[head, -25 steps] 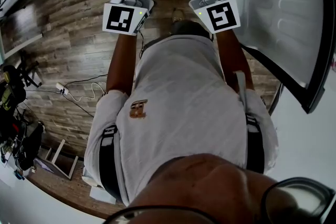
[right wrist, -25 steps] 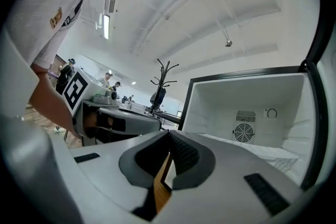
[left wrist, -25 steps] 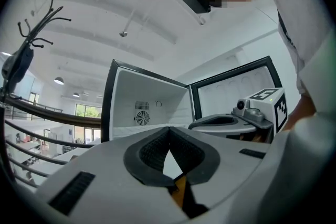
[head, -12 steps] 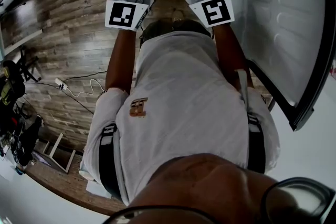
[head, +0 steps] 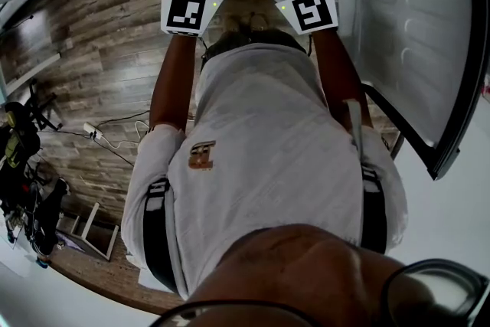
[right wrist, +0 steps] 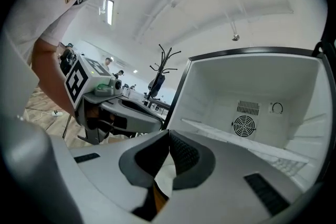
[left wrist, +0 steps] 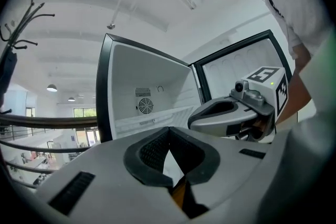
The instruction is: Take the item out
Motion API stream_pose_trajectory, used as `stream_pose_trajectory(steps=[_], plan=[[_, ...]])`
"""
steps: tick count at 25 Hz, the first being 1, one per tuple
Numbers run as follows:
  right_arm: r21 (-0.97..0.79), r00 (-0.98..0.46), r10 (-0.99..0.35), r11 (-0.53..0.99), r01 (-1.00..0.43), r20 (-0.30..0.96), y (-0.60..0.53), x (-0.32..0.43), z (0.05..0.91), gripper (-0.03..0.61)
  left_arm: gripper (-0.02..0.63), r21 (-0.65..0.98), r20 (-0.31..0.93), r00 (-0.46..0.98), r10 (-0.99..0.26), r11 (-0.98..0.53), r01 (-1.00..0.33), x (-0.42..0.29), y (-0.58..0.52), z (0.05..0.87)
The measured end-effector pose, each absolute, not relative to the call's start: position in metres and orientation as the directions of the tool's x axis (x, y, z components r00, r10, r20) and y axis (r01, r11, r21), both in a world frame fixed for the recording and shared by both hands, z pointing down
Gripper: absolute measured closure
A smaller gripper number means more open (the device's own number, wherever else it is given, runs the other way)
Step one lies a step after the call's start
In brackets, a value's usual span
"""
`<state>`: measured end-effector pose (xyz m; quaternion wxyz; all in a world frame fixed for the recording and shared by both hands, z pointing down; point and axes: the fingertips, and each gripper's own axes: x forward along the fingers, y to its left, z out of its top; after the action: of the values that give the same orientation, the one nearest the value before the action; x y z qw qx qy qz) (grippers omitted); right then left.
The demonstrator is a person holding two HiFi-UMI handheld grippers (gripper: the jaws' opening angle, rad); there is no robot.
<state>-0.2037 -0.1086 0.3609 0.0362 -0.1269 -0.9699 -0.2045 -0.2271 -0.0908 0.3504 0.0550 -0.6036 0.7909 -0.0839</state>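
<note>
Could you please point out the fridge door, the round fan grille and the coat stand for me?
fridge door (head: 406, 27): head view, on its white inner lining.
round fan grille (right wrist: 244, 126): right gripper view, on its centre.
coat stand (right wrist: 166, 56): right gripper view, where its branches fork.

Wood-plank floor as seen from my head camera, looking steeply down. A white power strip lies on the planks at the left, with its white cable looping beside it. At lower left, a white frame rests on the boards. In my right gripper view, a white shelf spans the open refrigerator compartment.
</note>
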Motion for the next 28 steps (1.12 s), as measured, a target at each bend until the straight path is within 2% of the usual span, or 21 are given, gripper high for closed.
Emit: stream_pose_trajectory(steps=[15, 22, 28], plan=[[0.558, -0.97, 0.163, 0.795, 0.239, 0.182, -0.123, -0.249, 0.395, 0.543, 0.595, -0.413, 0.169, -0.272, -0.947, 0.182, -0.892, -0.265, -0.109, 0.402], [0.646, -0.949, 0.148, 0.702, 0.3, 0.28, -0.125, -0.253, 0.43, 0.541, 0.594, -0.536, 0.247, -0.31, -0.918, 0.137, -0.833, -0.267, -0.116, 0.427], [0.636, -0.924, 0.127, 0.691, 0.343, 0.361, -0.133, -0.252, 0.456, 0.541, 0.592, -0.609, 0.338, -0.315, -0.887, 0.049, -0.791, -0.261, -0.124, 0.454]])
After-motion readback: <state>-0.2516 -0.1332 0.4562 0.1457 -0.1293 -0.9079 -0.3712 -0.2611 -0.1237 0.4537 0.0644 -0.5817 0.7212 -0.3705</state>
